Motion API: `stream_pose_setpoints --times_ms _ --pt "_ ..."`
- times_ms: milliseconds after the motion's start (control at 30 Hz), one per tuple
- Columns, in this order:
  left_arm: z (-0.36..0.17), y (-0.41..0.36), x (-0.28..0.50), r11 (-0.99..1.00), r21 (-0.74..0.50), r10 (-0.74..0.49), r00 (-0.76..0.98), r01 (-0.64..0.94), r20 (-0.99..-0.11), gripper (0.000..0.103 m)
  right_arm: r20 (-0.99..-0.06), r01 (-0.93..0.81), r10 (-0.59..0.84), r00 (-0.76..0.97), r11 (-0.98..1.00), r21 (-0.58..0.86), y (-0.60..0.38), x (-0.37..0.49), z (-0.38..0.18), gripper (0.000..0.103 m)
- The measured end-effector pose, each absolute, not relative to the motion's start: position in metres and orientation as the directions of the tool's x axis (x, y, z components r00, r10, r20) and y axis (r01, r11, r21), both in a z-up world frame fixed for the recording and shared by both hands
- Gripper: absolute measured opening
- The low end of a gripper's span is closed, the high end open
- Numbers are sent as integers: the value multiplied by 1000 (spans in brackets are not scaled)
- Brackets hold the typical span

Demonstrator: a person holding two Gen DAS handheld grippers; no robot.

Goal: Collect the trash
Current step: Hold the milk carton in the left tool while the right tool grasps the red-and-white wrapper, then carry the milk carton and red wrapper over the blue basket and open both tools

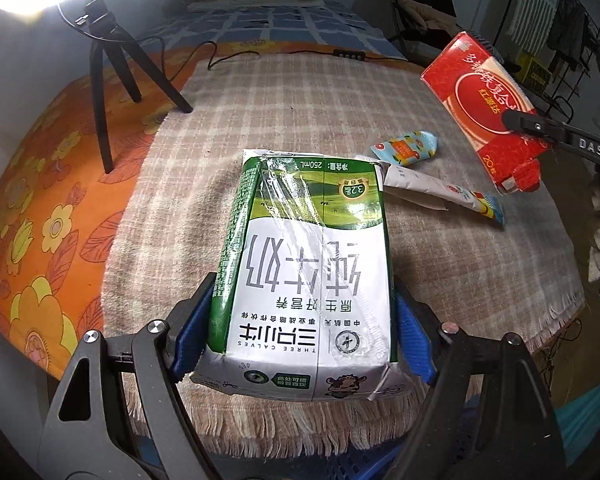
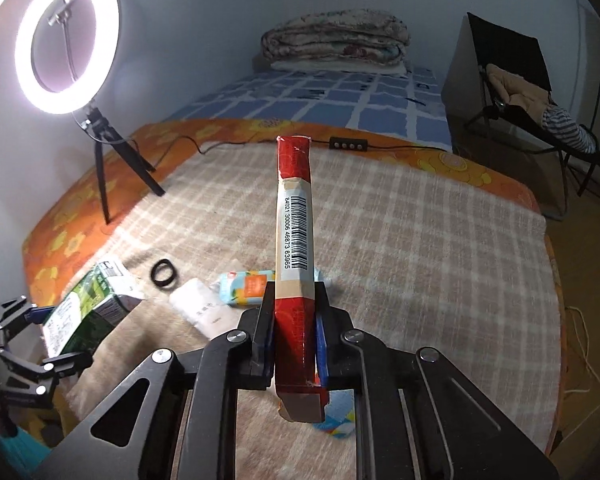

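My left gripper [image 1: 302,320] is shut on a green and white milk carton [image 1: 304,264], held above the checked blanket [image 1: 260,120]; it also shows in the right wrist view [image 2: 88,308]. My right gripper [image 2: 294,320] is shut on a flat red box [image 2: 295,224], held edge-up; the box shows in the left wrist view [image 1: 484,104], raised at the right. A light blue snack wrapper [image 1: 406,147] and a white sachet [image 1: 440,194] lie on the blanket; both show in the right wrist view, the wrapper [image 2: 246,286] and the sachet [image 2: 200,312].
A ring light on a black tripod [image 2: 68,46] stands at the back left, its cable and switch [image 2: 348,145] running along the blanket's far edge. A black ring [image 2: 164,274] lies near the carton. A folded quilt [image 2: 334,42] lies on the bed behind. A blue basket [image 1: 360,466] sits below.
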State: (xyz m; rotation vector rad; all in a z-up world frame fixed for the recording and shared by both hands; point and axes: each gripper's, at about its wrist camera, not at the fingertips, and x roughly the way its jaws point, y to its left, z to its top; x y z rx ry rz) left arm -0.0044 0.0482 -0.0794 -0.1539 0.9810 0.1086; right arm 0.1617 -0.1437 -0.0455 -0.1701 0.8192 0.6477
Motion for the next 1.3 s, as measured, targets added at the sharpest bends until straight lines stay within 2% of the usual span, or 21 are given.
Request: stream_pose_setpoints --times_ms 600,1300 --pt "-59 2 -82 996 -86 -66 578 -6 -813 82 -725 -673 546 419 723 155 -192 23 -35 14" --pt "-114 -49 -176 987 -133 -160 430 91 -888 82 -800 -691 534 274 688 222 -231 -115 -85 14"
